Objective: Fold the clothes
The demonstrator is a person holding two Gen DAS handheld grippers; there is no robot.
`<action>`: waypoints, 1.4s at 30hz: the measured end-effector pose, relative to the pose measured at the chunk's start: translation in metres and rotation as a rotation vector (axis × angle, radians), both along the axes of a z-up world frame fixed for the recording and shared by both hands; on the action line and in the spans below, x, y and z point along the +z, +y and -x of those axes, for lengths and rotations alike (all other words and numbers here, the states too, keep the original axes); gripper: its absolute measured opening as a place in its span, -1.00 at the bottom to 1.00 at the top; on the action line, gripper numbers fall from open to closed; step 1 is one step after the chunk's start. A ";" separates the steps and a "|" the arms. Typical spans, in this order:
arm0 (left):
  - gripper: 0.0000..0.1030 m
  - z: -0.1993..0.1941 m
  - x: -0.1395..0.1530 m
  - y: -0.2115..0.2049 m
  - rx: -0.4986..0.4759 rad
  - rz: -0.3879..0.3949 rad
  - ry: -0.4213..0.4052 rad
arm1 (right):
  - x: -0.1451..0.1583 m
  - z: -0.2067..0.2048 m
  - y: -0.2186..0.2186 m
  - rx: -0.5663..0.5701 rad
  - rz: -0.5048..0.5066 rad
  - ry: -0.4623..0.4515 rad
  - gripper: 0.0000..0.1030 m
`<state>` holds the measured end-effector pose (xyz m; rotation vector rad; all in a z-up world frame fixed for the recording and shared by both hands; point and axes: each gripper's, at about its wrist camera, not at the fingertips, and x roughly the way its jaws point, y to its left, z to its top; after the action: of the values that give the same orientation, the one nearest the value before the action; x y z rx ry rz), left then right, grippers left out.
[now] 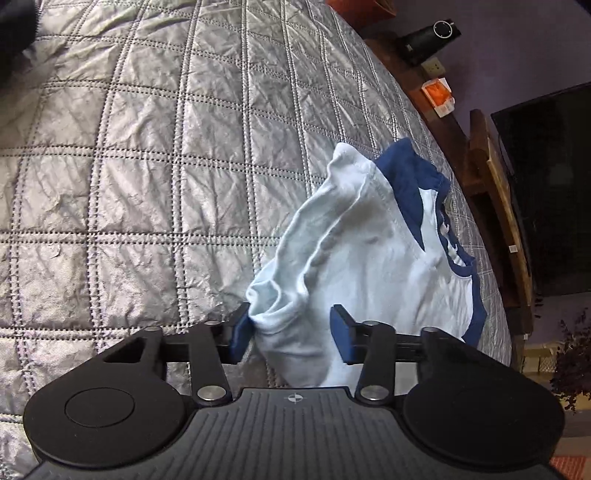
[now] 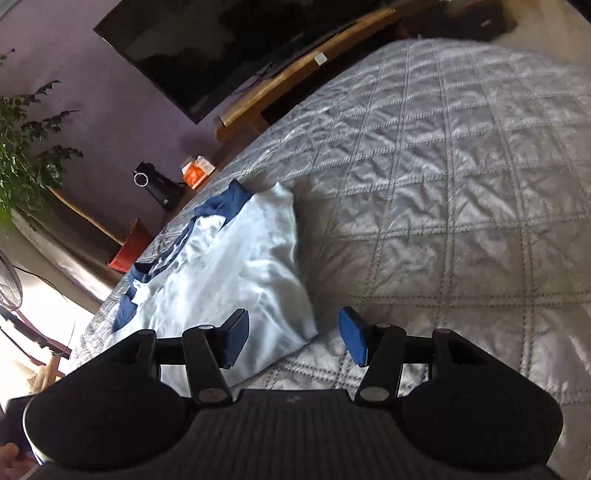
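Observation:
A light blue shirt (image 1: 369, 240) with navy trim lies rumpled on the grey quilted bed (image 1: 147, 166), close to its edge. My left gripper (image 1: 290, 330) stands half closed over one end of the shirt. Gathered folds touch one of its pads (image 1: 240, 332), while the cloth beside the other pad is smooth and no pinch shows. In the right wrist view the same shirt (image 2: 229, 266) stretches away toward the bed's far edge. My right gripper (image 2: 295, 338) is open over its near corner, one pad above the cloth and the other above the bare quilt (image 2: 443, 184).
Past the bed's edge are a wooden bench (image 1: 495, 192), a dark TV screen (image 1: 546, 192), an orange box (image 1: 437, 96) and a black device (image 1: 428, 40). A leafy plant (image 2: 26, 147) and a fan (image 2: 7, 284) stand by the wall. Dark cloth (image 1: 14, 29) lies at the bed's far corner.

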<state>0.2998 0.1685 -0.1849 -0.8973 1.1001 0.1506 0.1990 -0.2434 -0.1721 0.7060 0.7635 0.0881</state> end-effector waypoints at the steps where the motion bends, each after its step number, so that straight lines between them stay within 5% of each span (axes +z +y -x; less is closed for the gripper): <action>1: -0.20 0.001 0.000 0.000 0.001 -0.005 0.002 | -0.002 -0.001 0.000 0.007 -0.035 0.002 0.01; 5: -0.64 0.003 -0.004 0.003 0.013 -0.003 0.017 | -0.016 0.000 -0.008 -0.002 -0.237 0.027 0.00; 10: -0.78 0.002 -0.006 0.003 0.014 -0.009 0.020 | -0.032 0.004 -0.020 -0.078 -0.433 0.060 -0.17; 24: -0.82 0.001 -0.006 0.002 0.017 -0.016 0.008 | -0.041 -0.019 -0.014 -0.114 -0.464 0.059 -0.55; 29: -0.83 0.003 -0.007 0.004 0.035 -0.010 0.005 | -0.051 -0.002 -0.024 -0.173 -0.542 0.066 -0.92; 42: -0.86 0.010 0.004 0.009 0.050 -0.022 -0.039 | -0.030 0.006 -0.014 -0.151 -0.427 0.038 -0.94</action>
<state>0.2898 0.1778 -0.1810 -0.9045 1.0391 0.1855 0.1934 -0.2571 -0.2016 1.1716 0.7316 0.1016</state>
